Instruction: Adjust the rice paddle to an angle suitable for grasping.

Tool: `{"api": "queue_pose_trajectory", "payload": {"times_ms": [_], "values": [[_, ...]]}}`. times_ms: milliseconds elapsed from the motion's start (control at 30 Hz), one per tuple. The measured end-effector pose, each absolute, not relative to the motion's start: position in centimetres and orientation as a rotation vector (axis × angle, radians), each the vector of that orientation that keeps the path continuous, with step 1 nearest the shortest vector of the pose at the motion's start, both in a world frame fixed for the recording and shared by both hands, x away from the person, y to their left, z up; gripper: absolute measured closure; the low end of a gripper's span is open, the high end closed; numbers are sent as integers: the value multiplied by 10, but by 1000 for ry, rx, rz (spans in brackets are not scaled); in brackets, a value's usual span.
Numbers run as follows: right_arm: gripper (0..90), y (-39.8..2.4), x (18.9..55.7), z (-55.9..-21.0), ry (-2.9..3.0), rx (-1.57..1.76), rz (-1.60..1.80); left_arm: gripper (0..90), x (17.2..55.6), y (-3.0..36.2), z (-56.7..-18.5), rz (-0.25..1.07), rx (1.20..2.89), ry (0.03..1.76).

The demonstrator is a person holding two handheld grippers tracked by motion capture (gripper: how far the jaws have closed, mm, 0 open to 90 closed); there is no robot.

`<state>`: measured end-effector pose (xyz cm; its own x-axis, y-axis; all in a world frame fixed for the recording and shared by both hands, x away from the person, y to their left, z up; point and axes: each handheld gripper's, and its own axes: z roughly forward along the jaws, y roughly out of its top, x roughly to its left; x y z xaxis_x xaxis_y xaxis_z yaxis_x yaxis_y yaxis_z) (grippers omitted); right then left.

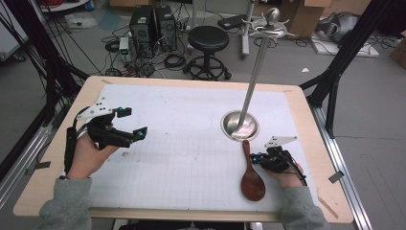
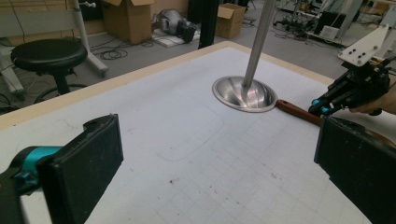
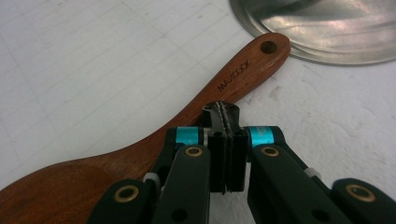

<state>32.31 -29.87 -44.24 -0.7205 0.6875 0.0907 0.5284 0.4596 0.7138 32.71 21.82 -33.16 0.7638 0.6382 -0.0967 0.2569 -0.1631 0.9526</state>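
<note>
Two tongs are over the pale gridded worktop (image 1: 191, 143). The right tongs (image 3: 226, 122) are pressed together with nothing between them, just above the handle of the dark red-brown wooden spoon (image 3: 154, 140); contact is hard to judge. This spoon lies flat beside the round steel base of the metal pole stand (image 1: 239, 125), its bowl cut off in the right gripper view. The left tongs (image 2: 210, 163) stand wide apart, well away from it.

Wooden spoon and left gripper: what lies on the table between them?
Nothing: in the high view only bare white gridded mat lies between the left gripper and the wooden spoon.
</note>
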Motion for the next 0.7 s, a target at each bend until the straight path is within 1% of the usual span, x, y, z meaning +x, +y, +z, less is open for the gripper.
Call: {"api": "queue_pose_trajectory", "payload": {"times_ms": [700], "values": [[900,-283,327,-443,2529,994,1136,17,322,223,-332,406,1741,714]]}}
